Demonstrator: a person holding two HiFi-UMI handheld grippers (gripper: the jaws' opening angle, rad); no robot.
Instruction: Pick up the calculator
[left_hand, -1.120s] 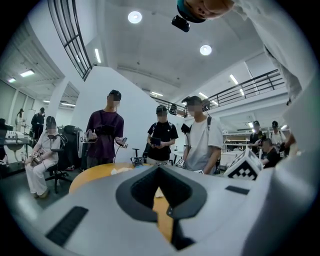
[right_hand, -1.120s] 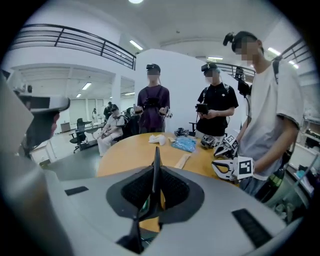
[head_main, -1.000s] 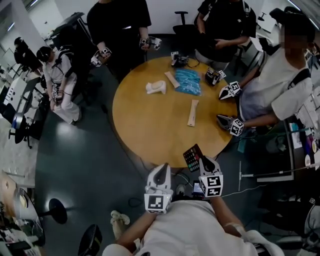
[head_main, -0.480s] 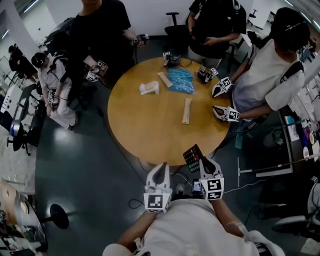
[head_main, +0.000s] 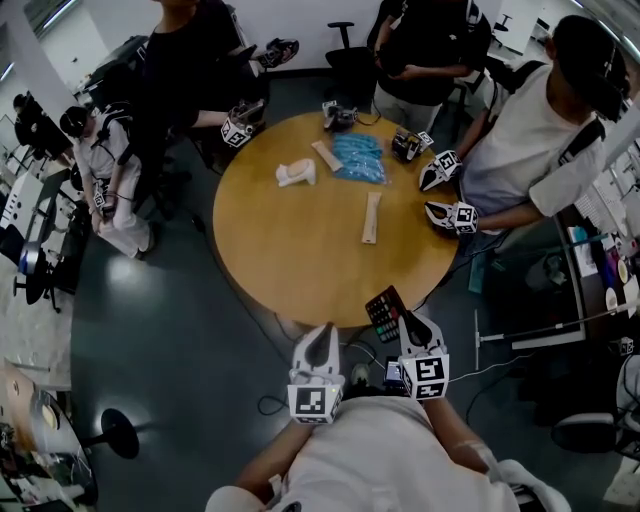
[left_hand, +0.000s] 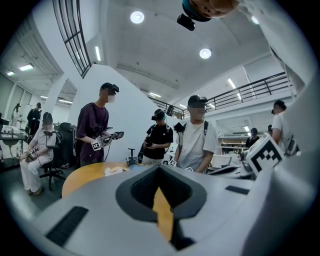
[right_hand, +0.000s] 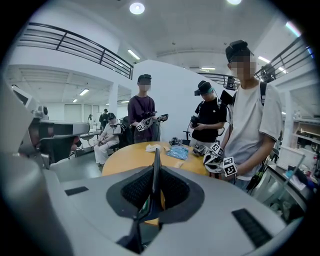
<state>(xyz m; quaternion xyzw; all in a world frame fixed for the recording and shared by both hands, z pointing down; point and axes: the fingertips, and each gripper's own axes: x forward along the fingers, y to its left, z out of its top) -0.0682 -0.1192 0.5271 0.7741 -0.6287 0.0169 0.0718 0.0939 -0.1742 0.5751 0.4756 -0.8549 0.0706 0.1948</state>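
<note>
The black calculator (head_main: 384, 312) with coloured keys hangs at the near edge of the round wooden table (head_main: 290, 260), just past its rim. My right gripper (head_main: 407, 325) is shut on it. In the right gripper view the calculator (right_hand: 155, 170) stands edge-on between the two pads, and the right gripper (right_hand: 154, 189) points over the table. My left gripper (head_main: 322, 338) is held beside it to the left, off the table, shut with nothing in it. In the left gripper view the left gripper (left_hand: 161, 192) shows only a thin sliver of table between its pads.
On the table's far half lie a white object (head_main: 297, 173), blue packets (head_main: 358, 158) and a pale flat strip (head_main: 371, 217). Several people stand round the table with grippers; one pair (head_main: 450, 215) rests at the right rim. Cables (head_main: 470, 372) trail on the floor.
The calculator stays in my right gripper's grip, almost in the same place. The person at the far left has brought a gripper to the table's rim. My left gripper has not moved.
</note>
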